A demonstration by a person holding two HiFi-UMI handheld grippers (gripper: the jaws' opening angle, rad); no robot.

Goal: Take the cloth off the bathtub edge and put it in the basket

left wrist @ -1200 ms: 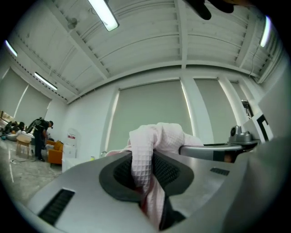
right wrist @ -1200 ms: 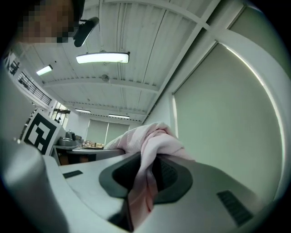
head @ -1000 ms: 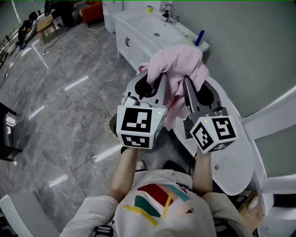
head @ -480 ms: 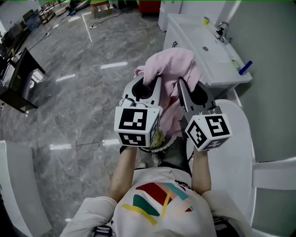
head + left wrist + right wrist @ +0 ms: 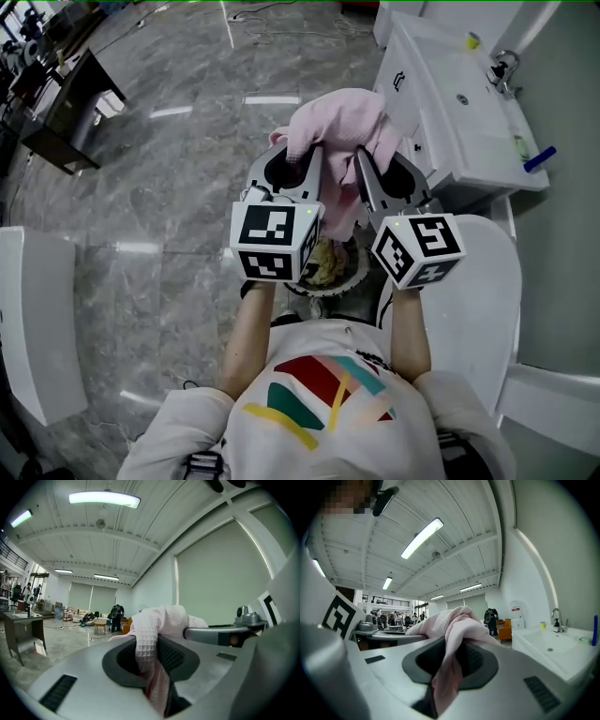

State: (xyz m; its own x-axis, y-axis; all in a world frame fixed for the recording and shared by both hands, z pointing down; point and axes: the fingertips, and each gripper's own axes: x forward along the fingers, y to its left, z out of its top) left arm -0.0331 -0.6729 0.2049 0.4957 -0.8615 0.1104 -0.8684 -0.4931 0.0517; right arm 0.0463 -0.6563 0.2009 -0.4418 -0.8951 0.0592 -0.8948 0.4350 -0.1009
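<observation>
Both grippers hold up one pink waffle cloth [image 5: 339, 127] in front of the person. My left gripper [image 5: 298, 161] is shut on the cloth's left part and my right gripper [image 5: 373, 165] on its right part. The bunched top rises over the jaws and a tail hangs down between the grippers. In the left gripper view the cloth [image 5: 157, 620] is pinched in the left gripper [image 5: 151, 660]. In the right gripper view the cloth [image 5: 452, 623] is clamped in the right gripper [image 5: 449, 665]. Below the grippers stands a round basket [image 5: 354, 277] with yellowish contents. The white bathtub [image 5: 487, 309] lies at the right.
A white sink counter [image 5: 450, 89] with a tap [image 5: 503, 67] and a blue item [image 5: 540, 159] stands at the upper right. A dark desk [image 5: 66, 112] is at the upper left, a white panel [image 5: 33, 319] at the left. Grey marble floor spreads between them.
The person has turned left, away from the bathtub. Both grippers carried the cloth along, still clamped. The basket has come from behind the left gripper to directly beneath the cloth.
</observation>
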